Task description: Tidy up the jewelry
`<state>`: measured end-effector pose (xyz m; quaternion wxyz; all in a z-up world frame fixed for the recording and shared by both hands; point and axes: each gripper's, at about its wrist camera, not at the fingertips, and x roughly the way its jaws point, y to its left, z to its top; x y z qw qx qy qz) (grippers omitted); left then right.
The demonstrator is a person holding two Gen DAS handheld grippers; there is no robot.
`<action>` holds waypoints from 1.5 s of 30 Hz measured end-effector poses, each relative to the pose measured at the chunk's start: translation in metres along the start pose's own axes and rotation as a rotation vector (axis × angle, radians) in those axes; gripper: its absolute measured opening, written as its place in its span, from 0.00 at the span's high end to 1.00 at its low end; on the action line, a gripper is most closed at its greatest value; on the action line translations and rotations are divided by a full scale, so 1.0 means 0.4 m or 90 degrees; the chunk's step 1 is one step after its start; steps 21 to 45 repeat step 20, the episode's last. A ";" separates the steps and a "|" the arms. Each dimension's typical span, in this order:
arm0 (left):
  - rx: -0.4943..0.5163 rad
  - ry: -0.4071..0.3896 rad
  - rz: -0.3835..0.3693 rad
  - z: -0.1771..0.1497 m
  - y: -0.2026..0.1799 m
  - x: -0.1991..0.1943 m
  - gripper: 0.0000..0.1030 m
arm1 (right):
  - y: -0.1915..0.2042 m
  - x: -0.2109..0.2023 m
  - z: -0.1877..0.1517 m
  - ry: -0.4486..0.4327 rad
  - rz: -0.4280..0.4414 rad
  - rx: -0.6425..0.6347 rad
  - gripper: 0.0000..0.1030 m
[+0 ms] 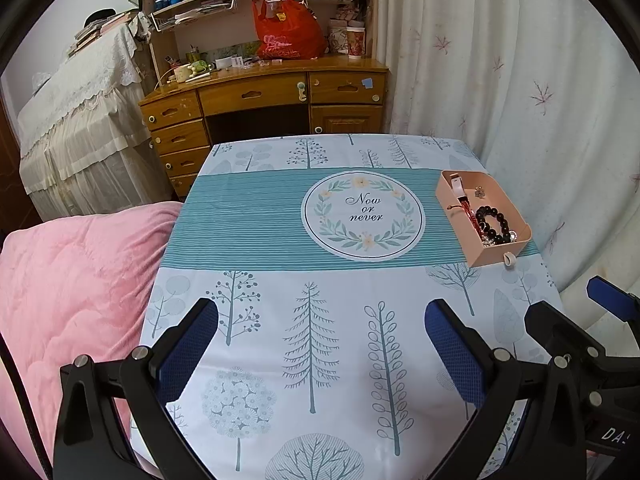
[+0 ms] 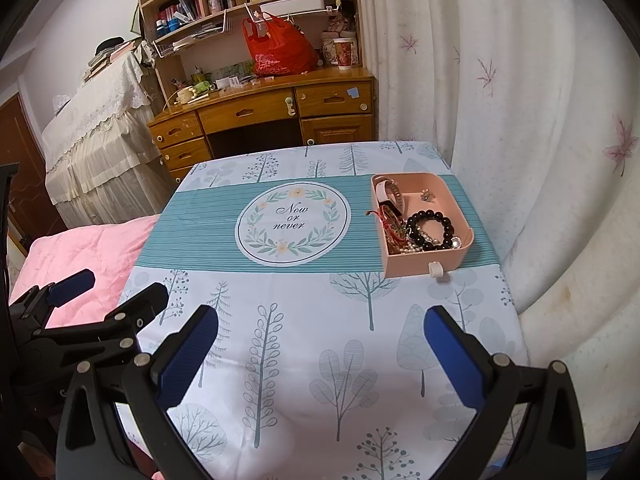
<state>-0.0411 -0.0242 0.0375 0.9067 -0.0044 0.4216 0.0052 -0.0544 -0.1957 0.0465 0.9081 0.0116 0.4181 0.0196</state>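
jewelry point(image 2: 420, 228) lies in pink tray point(image 2: 424, 266); both tools spread, empty.

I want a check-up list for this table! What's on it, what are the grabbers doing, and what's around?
Surface: tablecloth with tree print, mostly bare.
Job's things: pink tray on the table's right side holds a black bead bracelet, red cord bracelet, watch, small charm.
Clutter: nothing seen on the table.
Grippers: left gripper and right gripper open, holding nothing.
Cables: nothing seen.
Surroundings: wooden desk, red bag, curtain, pink blanket.
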 end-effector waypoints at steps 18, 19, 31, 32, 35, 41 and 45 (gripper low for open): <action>-0.004 0.001 0.008 -0.001 0.001 0.001 0.01 | -0.002 0.002 0.002 0.001 0.002 0.001 0.00; -0.005 0.001 0.009 -0.002 0.001 0.001 0.01 | -0.002 0.002 0.002 0.001 0.001 0.001 0.00; -0.006 0.001 0.009 -0.002 0.001 0.001 0.01 | -0.001 0.002 0.002 0.001 0.002 0.000 0.00; -0.006 0.001 0.009 -0.002 0.001 0.001 0.01 | -0.001 0.002 0.002 0.001 0.002 0.000 0.00; -0.006 0.001 0.009 -0.002 0.001 0.001 0.01 | -0.001 0.002 0.002 0.001 0.002 0.000 0.00; -0.006 0.001 0.009 -0.002 0.001 0.001 0.01 | -0.001 0.002 0.002 0.001 0.002 0.000 0.00; -0.006 0.001 0.009 -0.002 0.001 0.001 0.01 | -0.001 0.002 0.002 0.001 0.002 0.000 0.00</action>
